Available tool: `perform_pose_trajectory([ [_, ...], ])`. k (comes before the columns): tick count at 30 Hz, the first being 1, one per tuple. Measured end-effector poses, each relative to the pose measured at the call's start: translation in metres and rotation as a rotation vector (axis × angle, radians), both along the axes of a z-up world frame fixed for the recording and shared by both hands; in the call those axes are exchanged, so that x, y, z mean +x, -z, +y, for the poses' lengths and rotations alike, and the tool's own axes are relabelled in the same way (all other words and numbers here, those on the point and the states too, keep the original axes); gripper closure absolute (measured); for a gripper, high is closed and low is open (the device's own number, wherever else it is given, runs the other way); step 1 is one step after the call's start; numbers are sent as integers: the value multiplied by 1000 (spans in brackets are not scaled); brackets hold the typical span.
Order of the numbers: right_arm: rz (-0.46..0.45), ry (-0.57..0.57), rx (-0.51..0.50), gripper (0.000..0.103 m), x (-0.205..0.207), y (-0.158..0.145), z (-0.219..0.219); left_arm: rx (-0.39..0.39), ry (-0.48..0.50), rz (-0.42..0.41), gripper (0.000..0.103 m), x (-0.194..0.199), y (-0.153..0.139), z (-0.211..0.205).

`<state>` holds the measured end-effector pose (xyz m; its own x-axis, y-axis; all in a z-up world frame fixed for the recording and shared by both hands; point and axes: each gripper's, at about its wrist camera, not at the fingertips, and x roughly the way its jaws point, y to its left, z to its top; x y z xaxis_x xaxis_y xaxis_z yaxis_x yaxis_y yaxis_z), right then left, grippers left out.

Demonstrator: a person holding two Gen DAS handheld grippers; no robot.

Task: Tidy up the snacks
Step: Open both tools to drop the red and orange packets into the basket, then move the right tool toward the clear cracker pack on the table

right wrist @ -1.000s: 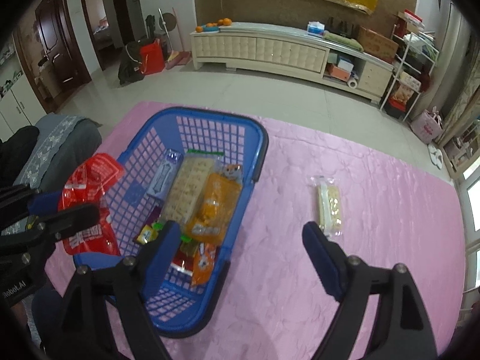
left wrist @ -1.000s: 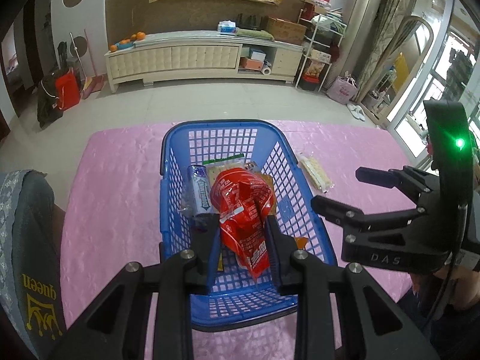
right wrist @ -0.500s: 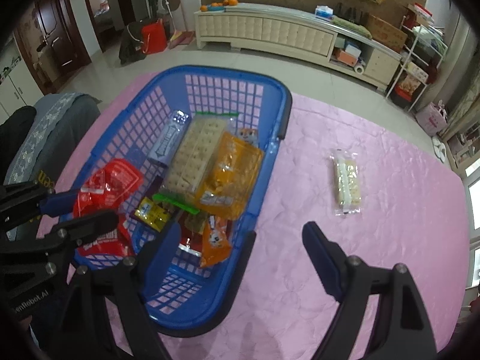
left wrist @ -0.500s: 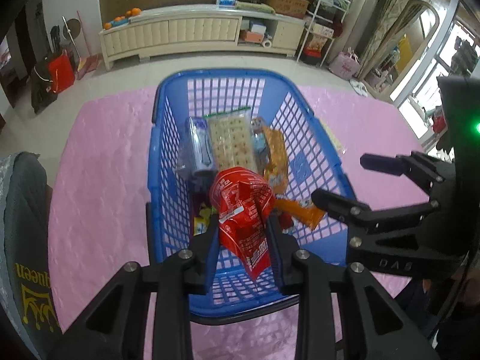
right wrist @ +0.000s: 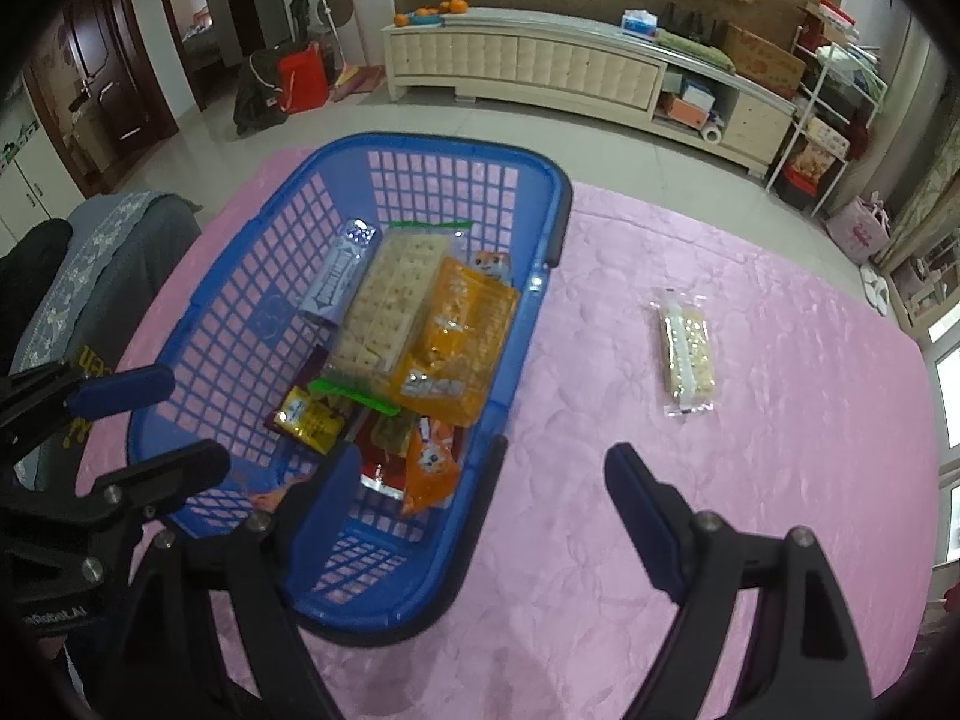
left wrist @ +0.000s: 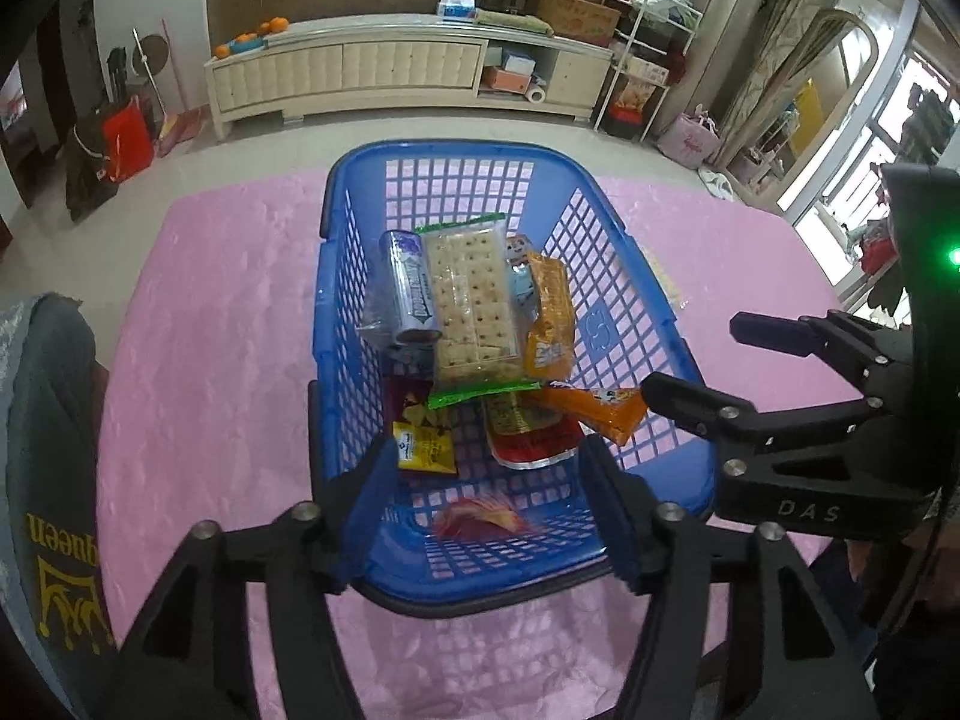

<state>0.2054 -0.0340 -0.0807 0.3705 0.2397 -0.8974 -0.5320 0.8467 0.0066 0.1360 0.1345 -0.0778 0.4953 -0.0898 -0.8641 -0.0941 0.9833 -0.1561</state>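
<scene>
A blue plastic basket (left wrist: 336, 276) (right wrist: 555, 204) stands on the pink cloth and holds several snack packets, among them a cracker pack (left wrist: 471, 294) (right wrist: 390, 294) and an orange bag (left wrist: 549, 324) (right wrist: 456, 336). My left gripper (left wrist: 483, 510) (right wrist: 156, 426) hangs over the basket's near end. Its jaws are opening with nothing pressed between them. A red packet (left wrist: 477, 516) shows blurred on the basket floor just under them. My right gripper (right wrist: 486, 492) (left wrist: 708, 360) is open and empty, straddling the basket's right wall. A clear pack of pale biscuits (right wrist: 687, 354) lies alone on the cloth.
The pink cloth (right wrist: 750, 540) covers the whole table, with bare room right of the basket. A grey garment (left wrist: 42, 480) with yellow lettering lies at the left edge. A cream sideboard (left wrist: 372, 66) stands far behind across the tiled floor.
The left gripper sank over the basket, then opened and let go of the red packet, which now lies in the basket. The right gripper stayed open and drifted down toward the basket wall.
</scene>
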Motion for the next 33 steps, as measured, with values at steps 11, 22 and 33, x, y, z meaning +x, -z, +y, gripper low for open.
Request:
perform_pose_trajectory([
  [11, -28, 21, 43, 17, -10, -32, -32, 39, -3, -45, 40, -10, -31, -24],
  [22, -62, 83, 72, 17, 10, -56, -72, 85, -3, -64, 35, 9, -57, -55],
  [33, -54, 94, 57, 17, 54, -52, -87, 103, -44, -3, 35, 61, -56, -63],
])
